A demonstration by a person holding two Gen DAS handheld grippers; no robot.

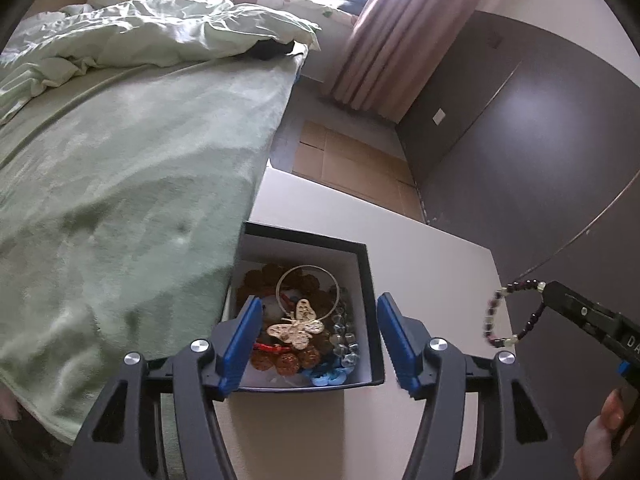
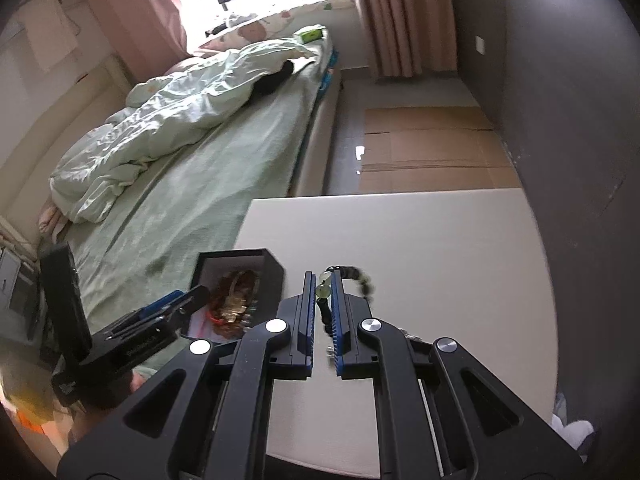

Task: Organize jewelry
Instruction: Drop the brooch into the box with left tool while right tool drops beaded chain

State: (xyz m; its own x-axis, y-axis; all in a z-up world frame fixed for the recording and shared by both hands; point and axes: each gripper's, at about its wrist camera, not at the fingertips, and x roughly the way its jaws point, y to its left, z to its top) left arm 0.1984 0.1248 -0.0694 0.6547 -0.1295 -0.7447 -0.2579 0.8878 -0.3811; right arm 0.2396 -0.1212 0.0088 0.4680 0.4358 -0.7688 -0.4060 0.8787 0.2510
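Observation:
A black jewelry box (image 1: 366,280) with a white inside sits on the white table (image 1: 420,248) next to the bed. It holds a silver bangle (image 1: 308,290), a gold butterfly piece (image 1: 298,322), brown beads and clear beads. My left gripper (image 1: 316,340) is open just above the box's near edge. My right gripper (image 2: 322,292) is shut on a dark beaded bracelet (image 2: 358,278) with pale green beads, held above the table right of the box (image 2: 276,276). The bracelet (image 1: 496,316) hangs from the right gripper (image 1: 546,294) in the left wrist view.
A bed with a green sheet (image 1: 140,184) lies left of the table. Flat cardboard (image 2: 424,140) lies on the floor beyond the table. A dark wardrobe wall (image 1: 540,152) stands on the right. Pink curtains (image 1: 396,32) hang at the back.

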